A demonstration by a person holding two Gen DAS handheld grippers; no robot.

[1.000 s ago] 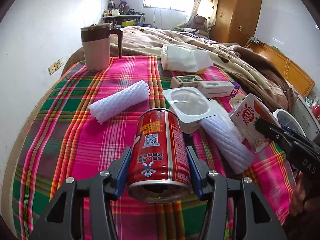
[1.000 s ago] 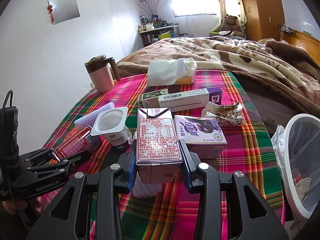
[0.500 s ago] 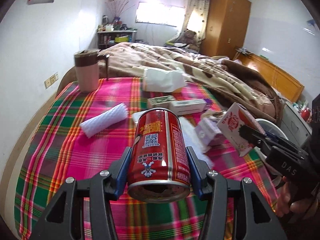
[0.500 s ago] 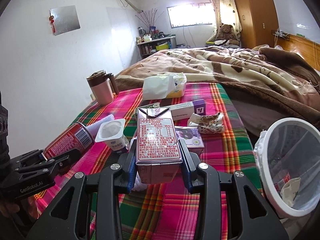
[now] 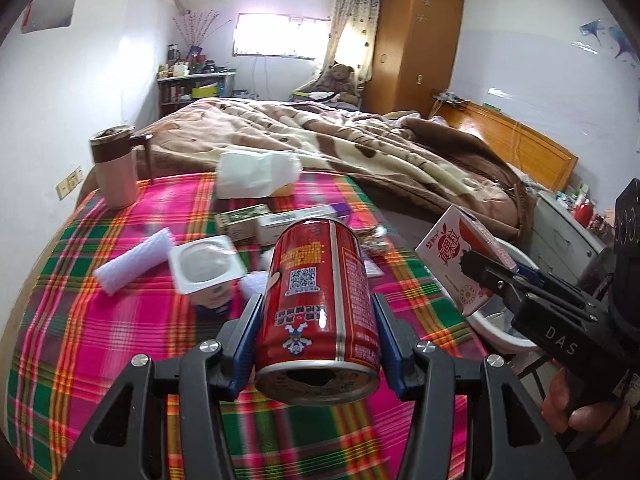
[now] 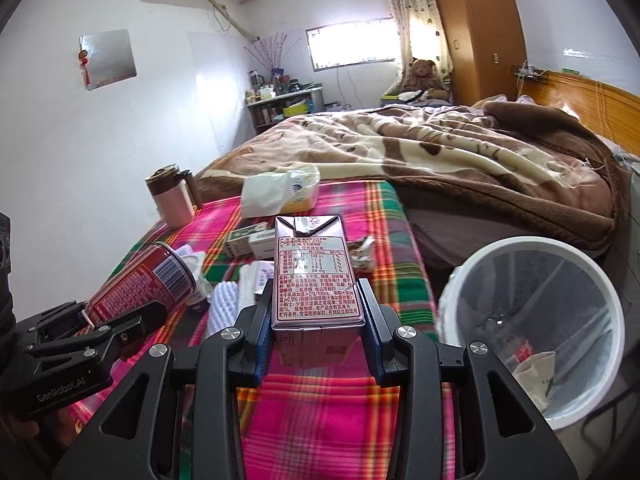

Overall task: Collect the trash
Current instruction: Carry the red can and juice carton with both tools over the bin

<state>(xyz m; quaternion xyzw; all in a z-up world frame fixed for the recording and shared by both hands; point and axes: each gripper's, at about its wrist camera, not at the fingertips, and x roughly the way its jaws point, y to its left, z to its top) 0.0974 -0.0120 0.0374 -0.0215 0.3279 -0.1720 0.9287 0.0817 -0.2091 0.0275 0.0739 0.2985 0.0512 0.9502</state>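
My left gripper point(image 5: 318, 312) is shut on a red drink can point(image 5: 320, 300) and holds it above the plaid cloth; the can also shows in the right wrist view point(image 6: 148, 280). My right gripper point(image 6: 318, 300) is shut on a milk carton point(image 6: 314, 272), raised above the cloth left of the white mesh trash bin point(image 6: 532, 332). In the left wrist view the carton point(image 5: 460, 264) hangs over the bin's rim point(image 5: 508, 336). A yogurt cup point(image 5: 206, 268), white foam sleeve point(image 5: 134, 262), flat boxes point(image 5: 276, 220) and crumpled wrapper point(image 6: 360, 252) lie on the cloth.
A pink mug point(image 5: 116, 168) and a tissue pack point(image 5: 256, 176) stand at the far end of the plaid cloth point(image 5: 100, 340). A brown blanket point(image 6: 460, 160) covers the bed beyond. The bin holds some paper trash point(image 6: 536, 372).
Both grippers have lifted higher with their loads and moved back. The right gripper with the carton has shifted toward the bin, which now shows larger and closer.
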